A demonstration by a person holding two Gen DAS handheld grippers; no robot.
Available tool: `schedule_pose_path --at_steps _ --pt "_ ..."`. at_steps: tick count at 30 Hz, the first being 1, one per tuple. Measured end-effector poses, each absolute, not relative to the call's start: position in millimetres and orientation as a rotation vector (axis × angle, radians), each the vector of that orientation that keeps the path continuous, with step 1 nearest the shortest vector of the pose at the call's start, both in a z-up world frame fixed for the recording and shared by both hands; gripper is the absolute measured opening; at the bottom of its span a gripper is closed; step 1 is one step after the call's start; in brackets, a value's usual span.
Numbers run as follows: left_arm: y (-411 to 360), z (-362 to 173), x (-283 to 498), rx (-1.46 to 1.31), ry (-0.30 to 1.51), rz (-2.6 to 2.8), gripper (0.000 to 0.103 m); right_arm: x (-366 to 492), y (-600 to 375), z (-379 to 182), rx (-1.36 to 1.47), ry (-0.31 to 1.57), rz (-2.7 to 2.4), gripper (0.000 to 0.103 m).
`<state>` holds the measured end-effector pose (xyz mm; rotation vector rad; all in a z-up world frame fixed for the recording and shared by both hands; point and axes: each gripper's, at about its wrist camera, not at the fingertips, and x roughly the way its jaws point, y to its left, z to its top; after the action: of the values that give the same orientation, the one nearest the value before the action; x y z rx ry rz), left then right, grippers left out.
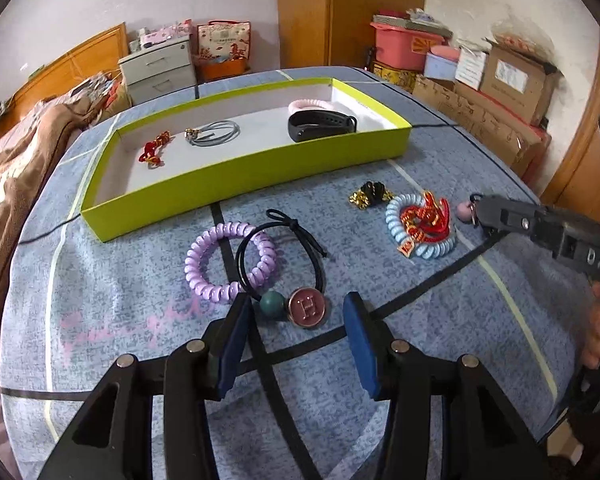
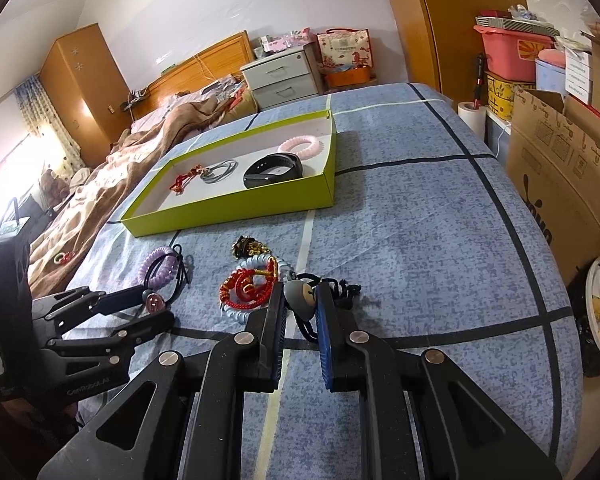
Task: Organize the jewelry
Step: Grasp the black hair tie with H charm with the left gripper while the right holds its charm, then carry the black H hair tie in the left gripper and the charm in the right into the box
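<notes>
blue-padded left gripper [image 1: 296, 320] fills the bottom of the left wrist view, jaws wide apart and holding nothing. black elastic hair tie [image 1: 278, 258] lies just ahead of the pads, centre of frame, its teal bead [image 1: 272, 303] and round "h" charm [image 1: 307, 306] nearest the tips, between the jaws; its loop runs away toward the top of the frame, overlapping the glossy lilac coil tie [image 1: 228, 262] at left. that charm end is the likely catch point. light blue coil tie [image 1: 420, 226] with red knotted cord charm [image 1: 426, 216] sits right of centre, gold-black piece [image 1: 370, 194] above it. lime box [image 1: 244, 184], matt card, upper centre, already holds a black band [image 1: 322, 126].

right wrist view: right gripper [image 2: 300, 312], bottom centre, jaws nearly closed on a grey disc charm [image 2: 300, 296] with dark cord [image 2: 342, 290] trailing to the right. lime box lies up-left of the tips, well apart, long axis running lower left to upper right. left gripper shows at the left edge.
</notes>
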<state>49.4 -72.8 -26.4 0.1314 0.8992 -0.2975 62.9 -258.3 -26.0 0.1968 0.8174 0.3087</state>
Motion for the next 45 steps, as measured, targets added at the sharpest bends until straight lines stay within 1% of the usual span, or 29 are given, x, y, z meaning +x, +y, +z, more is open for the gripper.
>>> schedule_pose_path --at_steps 2,3,6,8,10,22,31,37,45 --pt "-72 -26 50 0.134 0.896 -0.286 0.036 63 -258 -26 0.2 0.819 0.31 0.015" --pt "-72 -26 51 0.131 0.897 -0.287 0.034 62 -258 -26 0.198 0.818 0.31 0.015" --pt "-70 -26 51 0.123 0.897 -0.285 0.031 63 -258 -27 0.193 0.82 0.308 0.015" --pt "-69 -25 51 0.12 0.897 -0.28 0.02 64 -258 -27 0.195 0.822 0.307 0.015" --pt "-67 -25 51 0.116 0.901 -0.285 0.017 64 -257 -26 0.192 0.82 0.306 0.015" --pt "-54 -21 51 0.058 0.905 -0.294 0.016 63 -253 -15 0.173 0.807 0.302 0.015" --pt "-43 4 54 0.017 0.858 -0.311 0.016 70 -242 1 0.151 0.781 0.314 0.015" --pt "-33 21 72 -0.004 0.824 -0.305 0.016 82 -232 13 0.131 0.764 0.328 0.015" --pt "-11 25 106 -0.048 0.834 -0.276 0.016 117 -213 27 0.096 0.754 0.358 0.015"
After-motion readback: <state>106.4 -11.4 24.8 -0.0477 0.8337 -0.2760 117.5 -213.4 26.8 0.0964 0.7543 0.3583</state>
